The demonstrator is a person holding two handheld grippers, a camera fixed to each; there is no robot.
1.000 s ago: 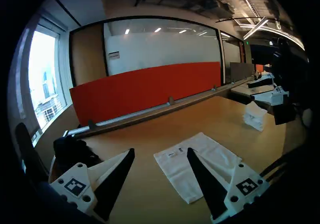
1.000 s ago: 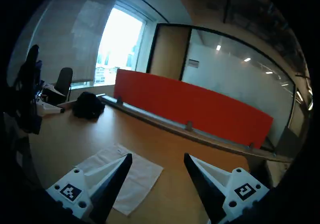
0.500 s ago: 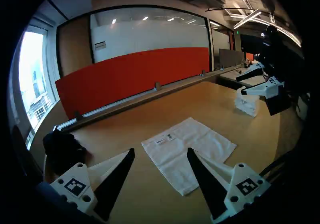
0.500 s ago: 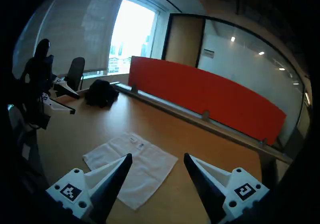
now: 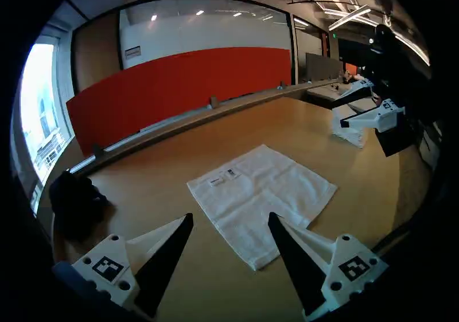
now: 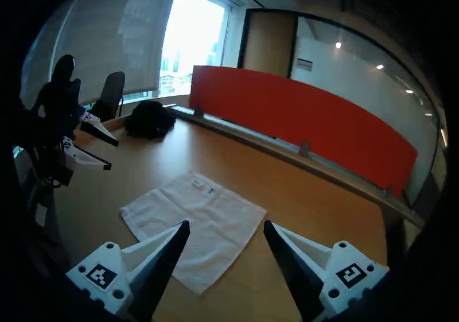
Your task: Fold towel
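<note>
Towel (image 5: pixel 261 187) edge partly behind left tool (image 5: pixel 229 214), tags (image 5: pixel 224 176) (two) unreadably small — dark bundle (image 5: pixel 72 198) indistinct

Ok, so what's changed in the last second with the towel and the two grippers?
The left gripper and right gripper have tipped down or drawn back, so far more of the towel now shows between their fingers. Nothing was gripped or let go. The towel stays flat and unfolded on the table; both grippers stay open.

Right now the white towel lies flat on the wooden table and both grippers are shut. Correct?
Not quite. The towel lies flat on the table, but both grippers are open, not shut: see the left gripper in the left gripper view, the right gripper in the right gripper view.
</note>
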